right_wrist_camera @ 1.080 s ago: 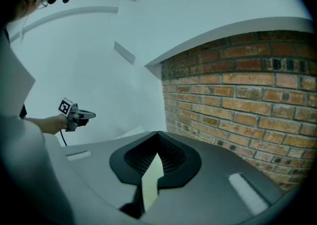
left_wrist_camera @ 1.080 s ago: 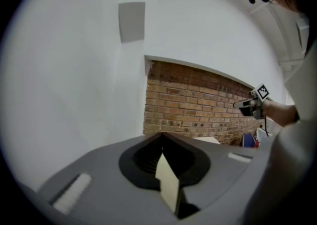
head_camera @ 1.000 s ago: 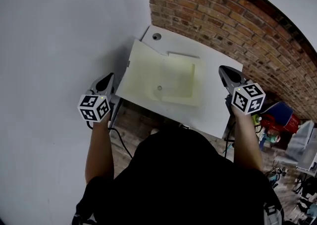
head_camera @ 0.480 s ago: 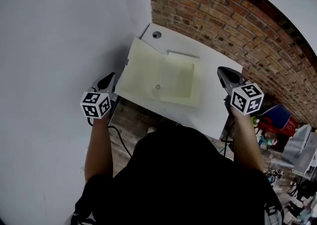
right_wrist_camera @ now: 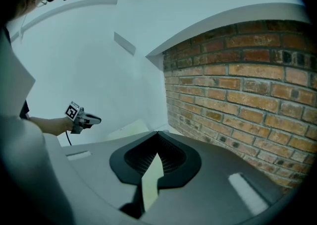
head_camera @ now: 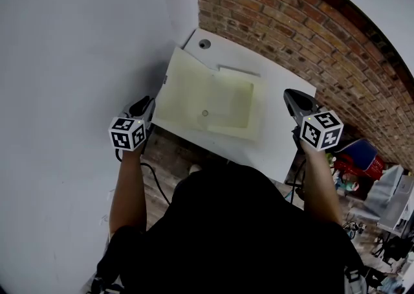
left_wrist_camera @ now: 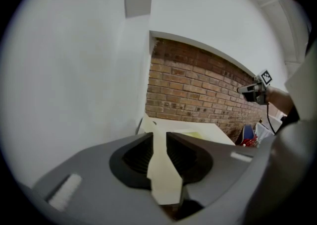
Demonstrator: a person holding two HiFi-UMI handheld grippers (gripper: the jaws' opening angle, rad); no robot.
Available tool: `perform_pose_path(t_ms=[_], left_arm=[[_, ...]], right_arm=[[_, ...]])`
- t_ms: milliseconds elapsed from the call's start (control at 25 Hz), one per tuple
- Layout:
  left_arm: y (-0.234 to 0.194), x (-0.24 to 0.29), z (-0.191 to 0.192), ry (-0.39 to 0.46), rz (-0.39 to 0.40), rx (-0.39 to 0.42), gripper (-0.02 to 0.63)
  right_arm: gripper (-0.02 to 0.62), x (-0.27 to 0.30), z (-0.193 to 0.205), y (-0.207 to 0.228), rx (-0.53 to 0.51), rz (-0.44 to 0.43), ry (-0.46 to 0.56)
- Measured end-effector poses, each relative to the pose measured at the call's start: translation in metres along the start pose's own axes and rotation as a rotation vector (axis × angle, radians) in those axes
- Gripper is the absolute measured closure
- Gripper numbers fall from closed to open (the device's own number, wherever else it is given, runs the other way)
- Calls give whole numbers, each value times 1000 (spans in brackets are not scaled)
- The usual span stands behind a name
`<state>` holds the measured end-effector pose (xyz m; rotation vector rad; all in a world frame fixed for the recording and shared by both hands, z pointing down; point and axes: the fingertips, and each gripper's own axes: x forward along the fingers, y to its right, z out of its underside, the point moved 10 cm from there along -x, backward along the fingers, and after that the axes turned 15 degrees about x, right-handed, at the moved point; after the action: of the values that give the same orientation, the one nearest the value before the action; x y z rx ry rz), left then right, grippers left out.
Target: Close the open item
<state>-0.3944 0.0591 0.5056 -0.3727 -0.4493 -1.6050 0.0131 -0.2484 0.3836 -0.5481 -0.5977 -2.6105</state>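
From the head view, I hold my left gripper (head_camera: pixel 147 101) off the left edge of the white surface (head_camera: pixel 284 138), out over the floor beside the white wall (head_camera: pixel 77 40). My right gripper (head_camera: pixel 291 94) is over the right part of the surface. The open pale yellow folder (head_camera: pixel 207 101) lies flat on the surface between the two grippers, touching neither. Its flap is spread out toward the left edge. A small round hole (head_camera: pixel 204 45) sits in the far corner of the surface, near the brick wall (head_camera: pixel 291 21).

In the left gripper view, my jaws stand a narrow way apart and have just been opening. Nothing is gripped between them. The folder's raised edge (left_wrist_camera: pixel 146 124) shows just past their tips, and through the gap I see only pale surface. The right gripper (left_wrist_camera: pixel 252 90) shows far off, in front of the brick.

In the right gripper view, my jaws meet at their tips and hold nothing. The folder (right_wrist_camera: pixel 130 128) lies ahead to the left, and the left gripper (right_wrist_camera: pixel 94 119) is beyond it against the white wall.
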Motion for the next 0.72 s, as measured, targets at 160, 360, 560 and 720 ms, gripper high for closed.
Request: perform_pose_path(t_ms=[160,360,560,720], left_arm=[[-1,10,10,-42,38,-8,530],[-1,21,19,-99,70,-2,484],[-3,29,27,-134,79,4,459],[-1,35,38,-166,91,-3,445]], right_arm=[[595,5,1,-2,0,-1,-6],[595,7,3,-2,7,5,-8],[595,8,4,-2,3,9,-11],[595,12,9,0,9,14,-28]])
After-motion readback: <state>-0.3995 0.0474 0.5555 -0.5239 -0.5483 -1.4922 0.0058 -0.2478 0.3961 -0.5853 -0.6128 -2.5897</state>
